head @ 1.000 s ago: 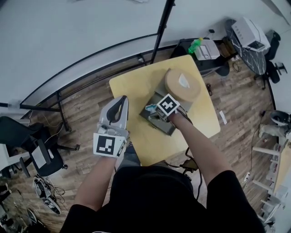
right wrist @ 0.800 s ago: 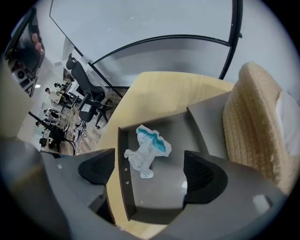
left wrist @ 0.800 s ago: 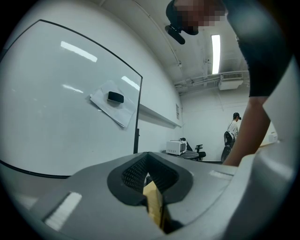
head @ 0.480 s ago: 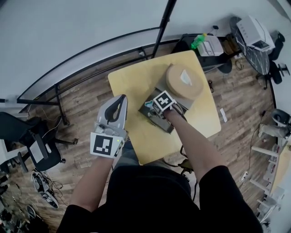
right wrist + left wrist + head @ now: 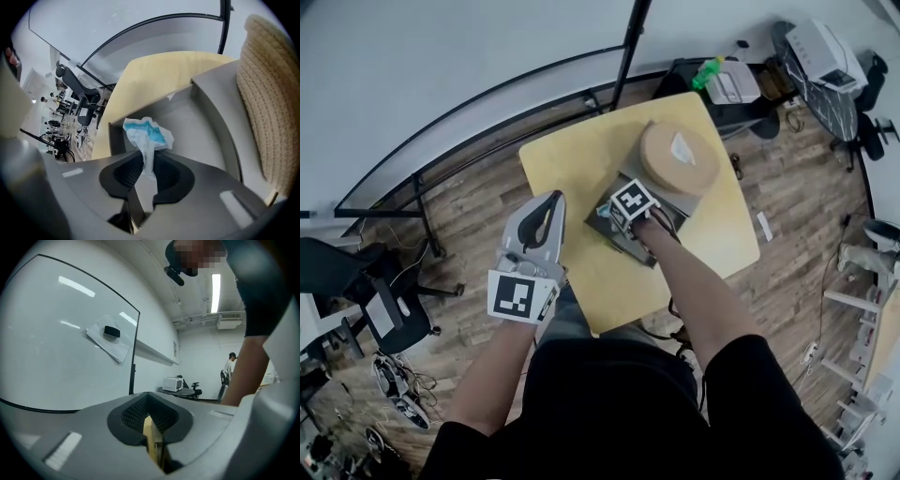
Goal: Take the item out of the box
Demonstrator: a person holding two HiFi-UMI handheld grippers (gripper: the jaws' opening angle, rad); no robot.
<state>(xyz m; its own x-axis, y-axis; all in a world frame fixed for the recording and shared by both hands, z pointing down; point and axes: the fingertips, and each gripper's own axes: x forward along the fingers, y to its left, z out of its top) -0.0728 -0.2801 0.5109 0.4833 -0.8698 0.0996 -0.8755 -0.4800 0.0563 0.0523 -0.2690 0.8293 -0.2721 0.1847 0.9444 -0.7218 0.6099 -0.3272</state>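
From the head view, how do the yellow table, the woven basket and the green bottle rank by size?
1. Table
2. Basket
3. Bottle, clearly the smallest here, though it sits farther from the camera, so its real size is unsure.

Office-like lab, large whiteboard (image 5: 441,66), swivel chairs (image 5: 396,330), cable tangles (image 5: 398,389) on wood floor (image 5: 478,216)

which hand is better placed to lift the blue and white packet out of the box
Right. The right tool is down in the box, its jaws having just closed on the packet; the left tool is shut, well clear.
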